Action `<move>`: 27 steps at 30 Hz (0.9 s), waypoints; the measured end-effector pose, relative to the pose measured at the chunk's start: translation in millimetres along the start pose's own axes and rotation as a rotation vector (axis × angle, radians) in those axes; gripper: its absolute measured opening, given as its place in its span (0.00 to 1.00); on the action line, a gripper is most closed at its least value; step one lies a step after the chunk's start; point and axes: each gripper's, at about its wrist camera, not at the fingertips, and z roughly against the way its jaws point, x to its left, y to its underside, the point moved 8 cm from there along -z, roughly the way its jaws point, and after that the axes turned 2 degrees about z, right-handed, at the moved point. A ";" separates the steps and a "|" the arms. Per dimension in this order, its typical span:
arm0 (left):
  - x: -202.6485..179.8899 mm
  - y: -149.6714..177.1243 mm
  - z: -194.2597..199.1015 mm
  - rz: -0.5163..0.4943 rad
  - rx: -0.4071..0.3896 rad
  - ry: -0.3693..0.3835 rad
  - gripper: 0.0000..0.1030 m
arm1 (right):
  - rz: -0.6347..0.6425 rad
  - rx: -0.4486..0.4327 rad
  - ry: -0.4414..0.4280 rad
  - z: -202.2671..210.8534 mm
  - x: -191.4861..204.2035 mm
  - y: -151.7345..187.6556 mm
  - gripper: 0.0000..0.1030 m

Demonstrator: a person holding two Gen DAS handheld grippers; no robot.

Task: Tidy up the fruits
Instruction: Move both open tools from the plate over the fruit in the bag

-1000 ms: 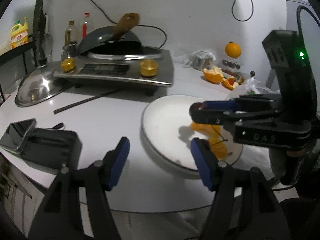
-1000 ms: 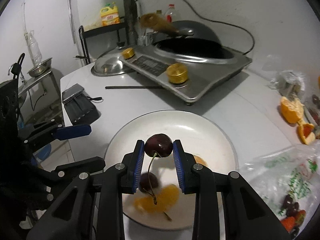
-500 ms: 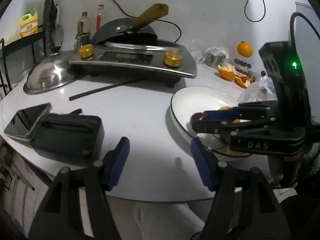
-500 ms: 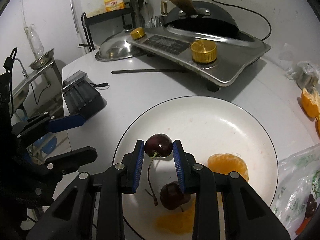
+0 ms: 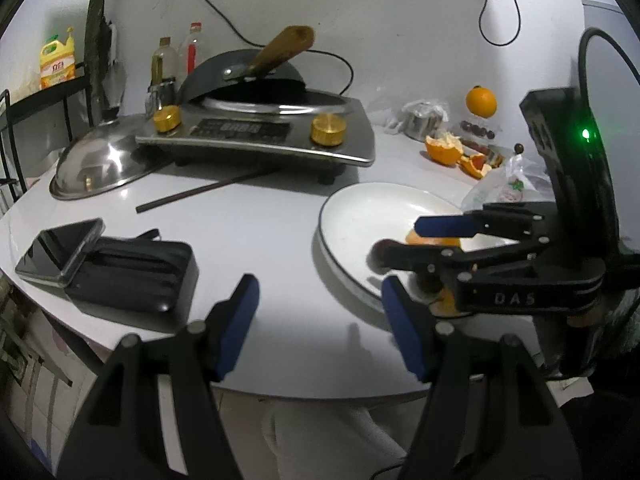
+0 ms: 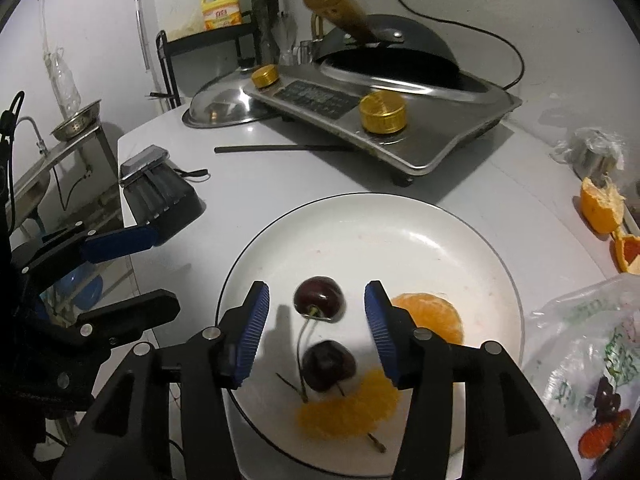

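Observation:
A white plate lies on the white table. On it are two dark cherries, one between my right gripper's open blue pads, the other nearer the camera, plus a peeled orange half and an orange piece. My right gripper is open just above the plate; it shows in the left wrist view too. My left gripper is open and empty over the table's front edge, left of the plate.
An induction cooker with a wok, a steel lid, a chopstick and a black case with a phone are on the table. Orange peels, a whole orange and a plastic fruit bag are at right.
My right gripper lowered to the plate and opened, letting go of the cherry, which now rests on the plate. My left gripper drew back a little to the left.

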 end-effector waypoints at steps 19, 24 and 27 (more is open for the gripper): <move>-79.8 -10.1 2.5 -0.075 0.005 0.034 0.63 | -0.088 -0.099 0.074 81.9 -58.2 29.9 0.51; -103.6 -12.0 0.8 -0.103 0.010 0.042 0.63 | -0.118 -0.116 0.093 101.7 -78.1 45.3 0.51; -118.2 -13.0 -0.5 -0.121 0.014 0.048 0.63 | -0.136 -0.126 0.103 112.7 -89.0 55.0 0.51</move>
